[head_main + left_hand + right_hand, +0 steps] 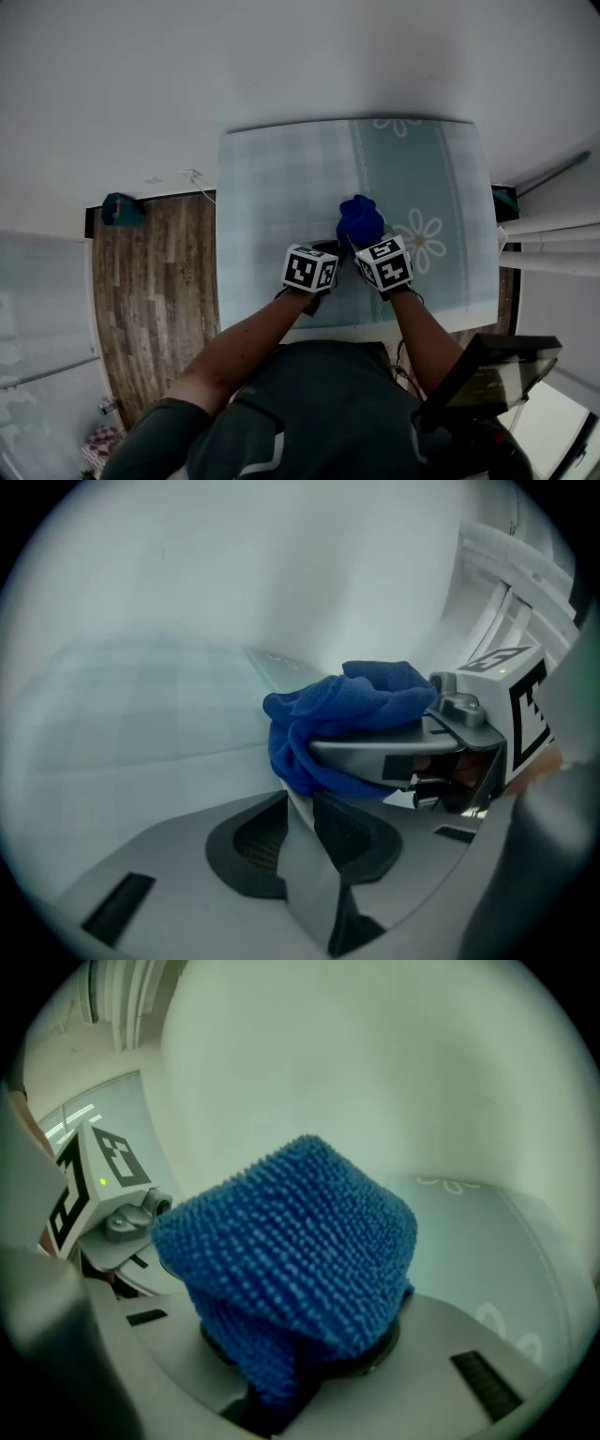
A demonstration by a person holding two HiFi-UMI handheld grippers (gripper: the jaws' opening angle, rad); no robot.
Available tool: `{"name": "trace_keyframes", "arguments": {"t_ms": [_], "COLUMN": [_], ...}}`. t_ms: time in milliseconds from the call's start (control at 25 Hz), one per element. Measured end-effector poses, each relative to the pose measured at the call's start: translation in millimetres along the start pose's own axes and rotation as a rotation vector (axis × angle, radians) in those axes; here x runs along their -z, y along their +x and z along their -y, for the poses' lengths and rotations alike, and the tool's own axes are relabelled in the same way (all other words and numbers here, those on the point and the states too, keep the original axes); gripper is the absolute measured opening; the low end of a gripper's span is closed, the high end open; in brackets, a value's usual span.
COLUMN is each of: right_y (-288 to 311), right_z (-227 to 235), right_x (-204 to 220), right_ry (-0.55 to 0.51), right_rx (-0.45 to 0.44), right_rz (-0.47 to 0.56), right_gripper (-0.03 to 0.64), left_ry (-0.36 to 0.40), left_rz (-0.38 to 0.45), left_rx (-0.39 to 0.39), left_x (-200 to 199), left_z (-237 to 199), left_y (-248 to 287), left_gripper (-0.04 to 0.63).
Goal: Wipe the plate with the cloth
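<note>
In the head view both grippers meet near the front of the table point(281, 187). My right gripper point(362, 244) is shut on a bunched blue cloth point(359, 220); in the right gripper view the cloth point(291, 1241) bulges over the jaws and hides the pads. My left gripper point(325, 251) is just left of it. In the left gripper view a thin pale plate point(314, 883) stands edge-on between the jaws of the left gripper point(305, 803), which are closed on it. The cloth point(328, 719) presses against the plate's far end, with the right gripper point(394, 761) behind it.
A pale checked tablecloth with daisy prints point(422, 239) covers the table. Wood floor point(150, 281) lies to the left with a teal object point(122, 208) on it. White rails point(553, 244) run along the right, and a dark panel point(487, 375) sits at the lower right.
</note>
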State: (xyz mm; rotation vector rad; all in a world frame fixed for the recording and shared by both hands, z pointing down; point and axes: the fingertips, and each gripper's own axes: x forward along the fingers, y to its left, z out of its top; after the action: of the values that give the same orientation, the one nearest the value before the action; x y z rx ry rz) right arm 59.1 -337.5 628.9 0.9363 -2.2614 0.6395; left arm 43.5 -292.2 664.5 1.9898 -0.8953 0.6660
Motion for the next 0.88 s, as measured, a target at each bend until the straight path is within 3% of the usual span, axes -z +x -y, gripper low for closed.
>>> {"name": "trace_keyframes", "arguments": {"t_ms": [160,400,640,880], "right_y": [-16.8,-50.6,-71.0,-42.8], "right_z": [24.3,62.0,57.4,-13.9], "right_x": [11.4,26.1,13.5,-6.9], "right_ry": [-0.015,0.128,0.025,0.105], "right_rx": [0.061,0.135,0.225,-0.005], "right_rz": [-0.017,0.034,0.028,0.095], "right_gripper": [0.1,0.101,0.1,0.1], "left_ry": [-0.01,0.0,0.003,-0.097], "left_rz": [0.002,0.009,0.012,0.113], "left_rx": [-0.007,-0.014,-0.029,0.014], "left_x": [0.1,0.3,0.3,-10.7], "left_z": [-1.2,-2.0,-1.1,-1.3], "left_y": [0.5,1.1,1.4,-19.7], "left_gripper": [0.091,0.091,0.092,0.092]}}
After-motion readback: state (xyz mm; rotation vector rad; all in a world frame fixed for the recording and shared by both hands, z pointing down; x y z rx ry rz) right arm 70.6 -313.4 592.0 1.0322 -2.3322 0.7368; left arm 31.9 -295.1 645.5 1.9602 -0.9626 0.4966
